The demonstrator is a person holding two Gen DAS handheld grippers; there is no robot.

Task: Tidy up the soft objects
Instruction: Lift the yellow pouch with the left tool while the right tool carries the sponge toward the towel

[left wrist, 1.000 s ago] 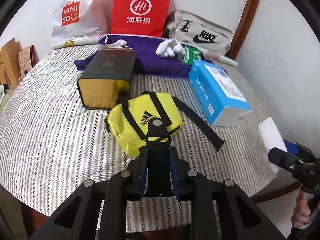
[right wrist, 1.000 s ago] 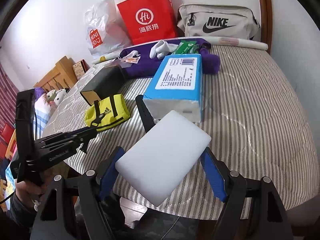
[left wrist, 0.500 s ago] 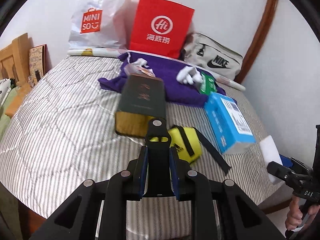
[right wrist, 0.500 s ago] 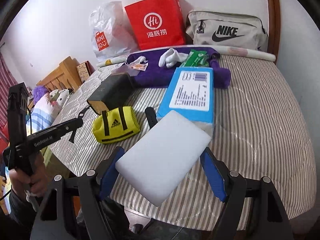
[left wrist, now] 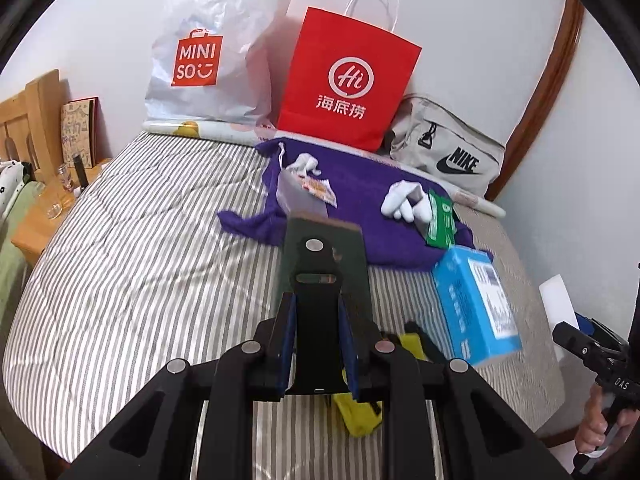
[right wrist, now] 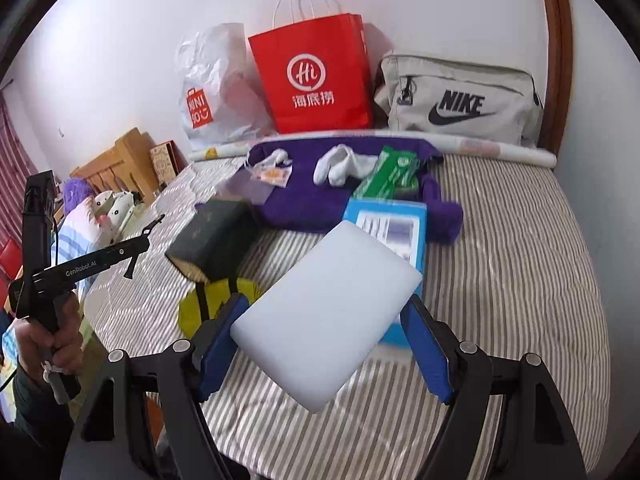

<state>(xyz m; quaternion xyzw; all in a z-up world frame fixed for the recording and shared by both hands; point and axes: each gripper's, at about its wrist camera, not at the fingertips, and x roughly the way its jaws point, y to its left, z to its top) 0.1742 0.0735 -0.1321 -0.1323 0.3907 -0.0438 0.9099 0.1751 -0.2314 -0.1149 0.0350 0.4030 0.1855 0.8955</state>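
My right gripper (right wrist: 326, 344) is shut on a white foam block (right wrist: 326, 312), held above the striped bed near its front edge. The block also shows at the right edge of the left wrist view (left wrist: 558, 304). My left gripper (left wrist: 316, 344) is shut on a black strap (left wrist: 316, 316) of the yellow Adidas pouch (left wrist: 360, 416), which lies right under it. The pouch (right wrist: 208, 308) sits in front of a dark box (right wrist: 212, 236). A purple cloth (left wrist: 360, 200) lies further back with white socks (left wrist: 402, 200) and a green packet (left wrist: 440, 220) on it.
A blue tissue box (left wrist: 476, 304) lies right of the dark box (left wrist: 324, 248). A MINISO plastic bag (left wrist: 208, 52), a red paper bag (left wrist: 344, 84) and a grey Nike bag (left wrist: 448, 152) stand against the wall. A wooden nightstand (left wrist: 36, 208) is to the left.
My left gripper has risen and tilted up over the pouch, so the pouch has slid under it. My right gripper has moved forward over the bed with the foam block.
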